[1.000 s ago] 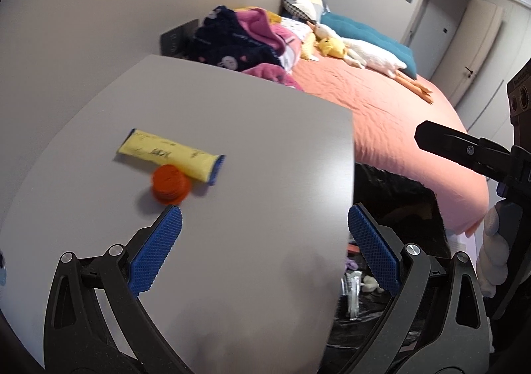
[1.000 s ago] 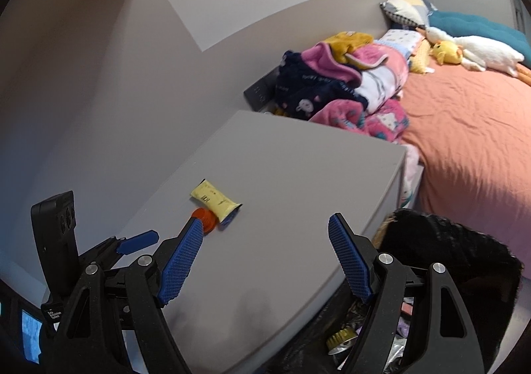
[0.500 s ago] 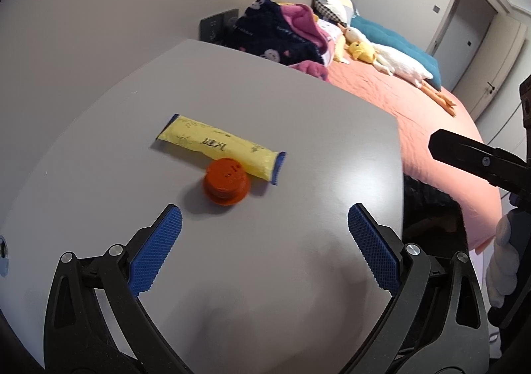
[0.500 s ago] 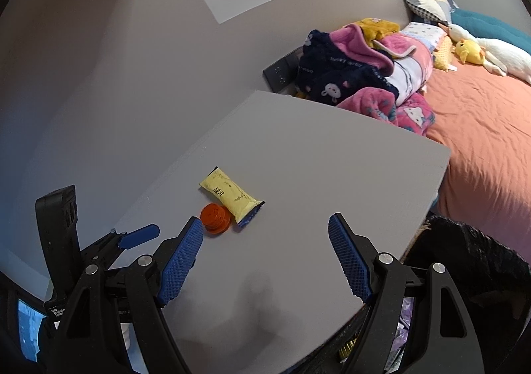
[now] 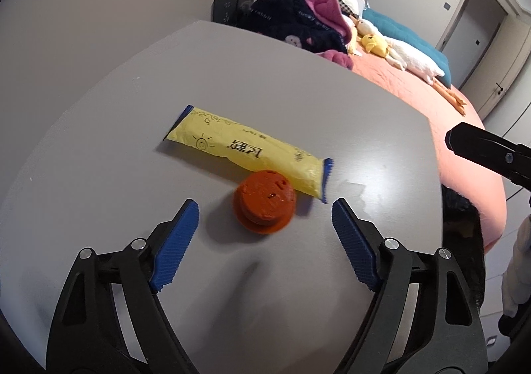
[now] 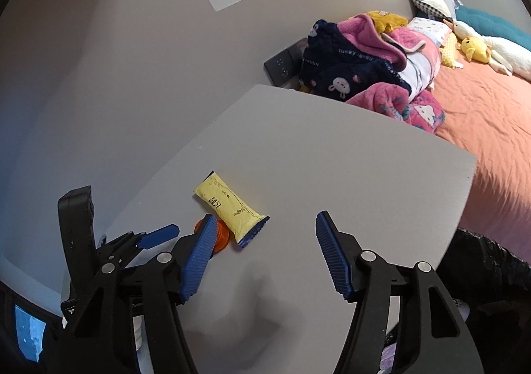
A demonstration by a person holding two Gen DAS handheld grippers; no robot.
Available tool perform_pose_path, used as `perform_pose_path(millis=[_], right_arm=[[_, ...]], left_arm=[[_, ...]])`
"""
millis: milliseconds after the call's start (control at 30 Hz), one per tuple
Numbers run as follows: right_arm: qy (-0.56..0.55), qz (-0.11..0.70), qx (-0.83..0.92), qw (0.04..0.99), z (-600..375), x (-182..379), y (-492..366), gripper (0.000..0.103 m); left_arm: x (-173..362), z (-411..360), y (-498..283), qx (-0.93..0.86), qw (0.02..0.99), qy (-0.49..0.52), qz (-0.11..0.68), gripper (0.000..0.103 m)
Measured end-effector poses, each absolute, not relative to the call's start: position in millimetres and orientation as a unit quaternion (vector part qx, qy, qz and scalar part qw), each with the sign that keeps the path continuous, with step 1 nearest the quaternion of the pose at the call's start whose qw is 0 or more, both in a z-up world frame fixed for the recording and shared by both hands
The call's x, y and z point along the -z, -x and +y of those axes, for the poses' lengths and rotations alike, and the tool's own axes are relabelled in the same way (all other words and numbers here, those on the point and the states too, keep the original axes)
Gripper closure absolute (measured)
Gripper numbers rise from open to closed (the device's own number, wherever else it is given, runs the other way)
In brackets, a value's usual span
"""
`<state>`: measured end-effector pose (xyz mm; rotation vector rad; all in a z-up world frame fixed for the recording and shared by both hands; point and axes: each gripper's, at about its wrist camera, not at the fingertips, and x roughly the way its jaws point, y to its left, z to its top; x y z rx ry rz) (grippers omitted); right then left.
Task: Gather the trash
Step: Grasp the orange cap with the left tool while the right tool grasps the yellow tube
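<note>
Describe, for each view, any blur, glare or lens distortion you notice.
Left wrist view: orange cap slightly smeared; a pale sheen on the grey table; its edge bows strongly. Right wrist view: sharper; dark corner vignette; yellow wrapper crisp.

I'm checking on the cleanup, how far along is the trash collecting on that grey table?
Some trash already lies in the black bag beside the table. Nothing is in hand: the left gripper is closing around the orange cap without touching it, and the right gripper is closing on nothing. Left: the cap and the yellow wrapper touching it.
</note>
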<state>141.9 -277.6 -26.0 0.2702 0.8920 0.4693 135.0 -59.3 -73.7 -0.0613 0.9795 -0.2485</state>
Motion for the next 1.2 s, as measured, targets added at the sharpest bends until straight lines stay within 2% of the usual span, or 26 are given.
perform_pose_path(millis=[133,300,367,500,533,833,1200], right_arm=[[-0.124,0.434,-0.230,0.862,-267.0,31.8,-152.2,0.039],[-0.118,0.440,-0.237,0.858,-253.6,36.8,-167.1,0.039],[-0.114,0.442,-0.241,0.857,-248.5,38.1,-172.3,0.039],[-0.105,0.448,-0.248,0.853,-235.9,43.7,-182.9,0.040],[-0.102,0.450,-0.250,0.851,-232.5,45.7,-185.3,0.040],[-0.073,0.467,-0.271,0.839,-197.8,62.9,-198.8,0.041],[-0.012,0.483,-0.280,0.830,-161.7,83.5,-204.4,0.047]], left_arm=[[82.0,-57.4,-141.7,0.116,0.873,0.023,0.474,0.024],[89.4,-56.3,-148.8,0.120,0.870,0.021,0.478,0.032],[92.3,-55.6,-151.1,0.123,0.868,0.021,0.480,0.041],[94.6,-50.0,-151.2,0.128,0.870,0.035,0.476,0.051],[94.3,-48.3,-150.9,0.128,0.870,0.038,0.474,0.060],[93.2,-10.9,-144.0,0.088,0.875,0.066,0.472,0.060],[89.5,13.9,-137.1,0.062,0.878,0.081,0.467,0.060]])
